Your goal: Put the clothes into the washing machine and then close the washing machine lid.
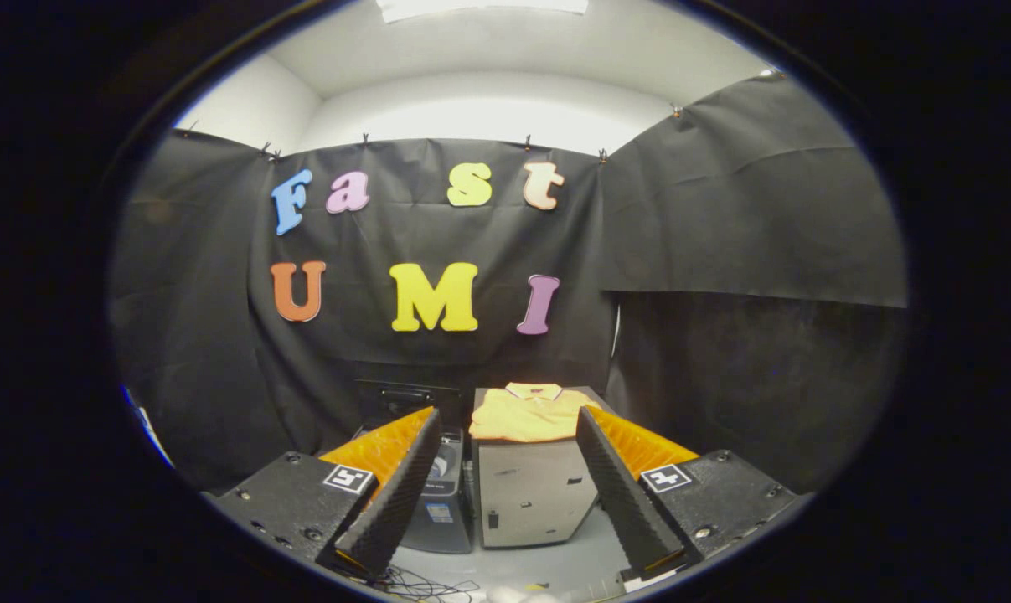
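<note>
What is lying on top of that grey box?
A folded yellow shirt with a collar lies on top of the grey box. It covers most of the box's top, so what is beneath it stays hidden. The open gripper is well short of it.

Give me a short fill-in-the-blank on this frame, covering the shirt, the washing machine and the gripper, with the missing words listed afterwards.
1. The folded shirt is ____ in colour.
2. The shirt lies on top of a grey ____, beyond the fingers.
3. The gripper has its fingers spread ____, holding nothing.
4. The washing machine stands beside the cabinet with its lid ____.

Missing words: yellow; cabinet; open; raised
</note>
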Motion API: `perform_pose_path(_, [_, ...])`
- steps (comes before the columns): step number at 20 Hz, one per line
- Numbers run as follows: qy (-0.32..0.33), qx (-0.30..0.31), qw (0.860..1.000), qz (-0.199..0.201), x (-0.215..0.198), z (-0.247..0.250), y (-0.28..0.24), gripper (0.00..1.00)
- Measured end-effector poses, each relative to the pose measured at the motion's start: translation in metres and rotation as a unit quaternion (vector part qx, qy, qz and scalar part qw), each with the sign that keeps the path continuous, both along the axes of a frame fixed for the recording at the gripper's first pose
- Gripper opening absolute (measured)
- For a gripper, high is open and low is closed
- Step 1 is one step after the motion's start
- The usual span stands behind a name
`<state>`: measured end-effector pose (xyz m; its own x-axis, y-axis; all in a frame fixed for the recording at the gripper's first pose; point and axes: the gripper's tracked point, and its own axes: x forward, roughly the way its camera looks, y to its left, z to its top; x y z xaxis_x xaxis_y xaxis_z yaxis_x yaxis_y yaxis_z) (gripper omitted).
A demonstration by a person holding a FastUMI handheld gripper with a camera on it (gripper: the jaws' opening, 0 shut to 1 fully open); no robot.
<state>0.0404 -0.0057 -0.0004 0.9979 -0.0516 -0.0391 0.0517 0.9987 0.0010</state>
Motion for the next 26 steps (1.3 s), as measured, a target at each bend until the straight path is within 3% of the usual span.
perform_pose_path(8, [-0.001, 0.006, 1.0, -0.001, 0.097, 0.012, -0.034, 1.0])
perform_pose_path(17, [0.003, 0.013, 0.999, 0.03, 0.266, 0.035, -0.064, 1.0])
perform_pose_path(26, [0.077, 0.007, 0.997, 0.03, 0.434, -0.011, -0.091, 1.0])
